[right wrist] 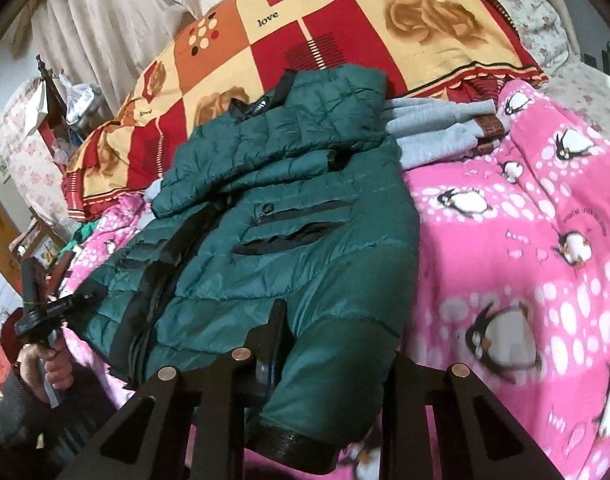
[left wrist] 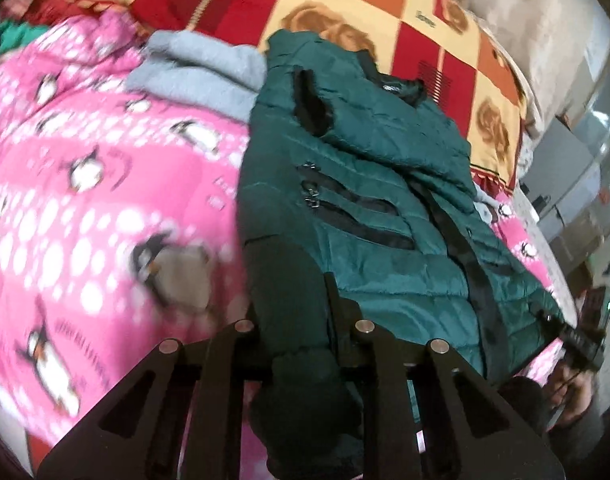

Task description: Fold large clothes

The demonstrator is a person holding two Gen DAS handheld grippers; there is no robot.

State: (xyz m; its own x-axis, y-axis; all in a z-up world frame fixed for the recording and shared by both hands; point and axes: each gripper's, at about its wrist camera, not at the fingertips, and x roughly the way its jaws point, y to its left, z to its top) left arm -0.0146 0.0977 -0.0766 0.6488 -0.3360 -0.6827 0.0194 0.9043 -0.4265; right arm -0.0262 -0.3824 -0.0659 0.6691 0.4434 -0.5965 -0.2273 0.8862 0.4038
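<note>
2 grippers are each clamped on a sleeve of the green puffer jacket: the left gripper pinches one sleeve between its jaws, the right gripper the other. Ahead of both, the jacket lies front-up on the pink penguin blanket, collar toward the checked pillow.

One green quilted jacket, centre of the right wrist view, bearing two black zipped chest pockets on the side facing the lens; one pink penguin-print blanket across the right half; one checked rose-print quilt along the top; one stack of grey knitwear, right of centre, its number of garments unclear; two grippers in all, the left gripper at lower centre of its own view, the right gripper likewise.
</note>
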